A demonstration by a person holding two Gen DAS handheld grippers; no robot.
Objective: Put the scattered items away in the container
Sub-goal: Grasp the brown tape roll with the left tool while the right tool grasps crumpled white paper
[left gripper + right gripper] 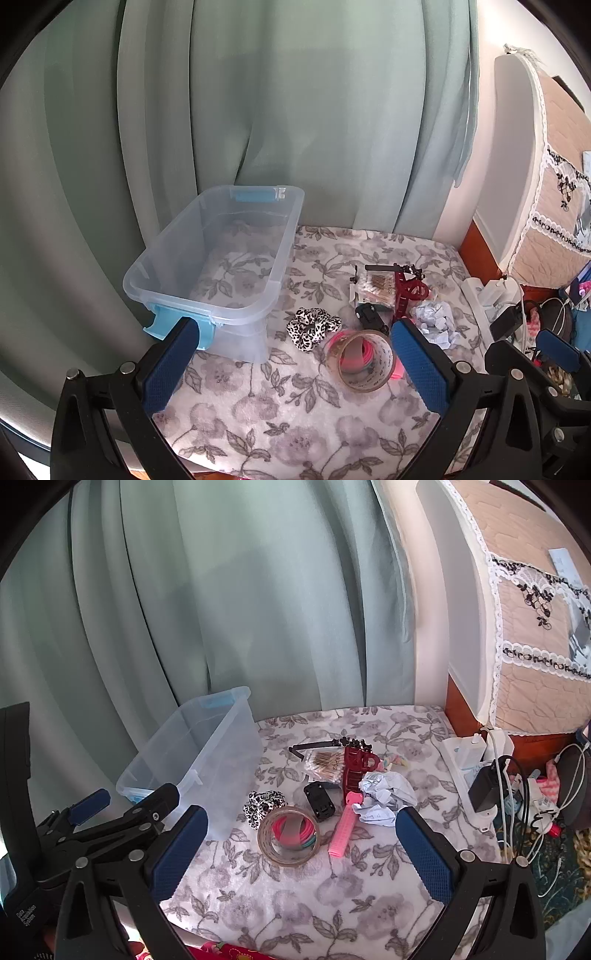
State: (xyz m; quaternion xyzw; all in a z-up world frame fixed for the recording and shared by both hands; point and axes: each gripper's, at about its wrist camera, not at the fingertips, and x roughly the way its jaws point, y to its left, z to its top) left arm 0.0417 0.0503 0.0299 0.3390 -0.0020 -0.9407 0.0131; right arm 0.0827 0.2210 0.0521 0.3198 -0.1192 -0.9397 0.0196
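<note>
At the blanket's (295, 413) back left corner: clear bin (221, 251), empty. Toward the right edge, clustered: scrunchie (312, 326), tape roll (364, 360), cotton swabs (373, 290), red clip (410, 291), crumpled paper (436, 321), pink comb (343, 830). Left gripper (295, 354) and right gripper (301, 843) both spread wide over the near edge, holding nothing.

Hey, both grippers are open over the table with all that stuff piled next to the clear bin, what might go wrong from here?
1. The tape roll stands tilted with pink bands inside; lifting it may spill them.
2. The crumpled paper, red claw clip and cotton swab bag touch, so one grab may drag neighbours.
3. The clear bin looks light; a bump could shove it.
</note>
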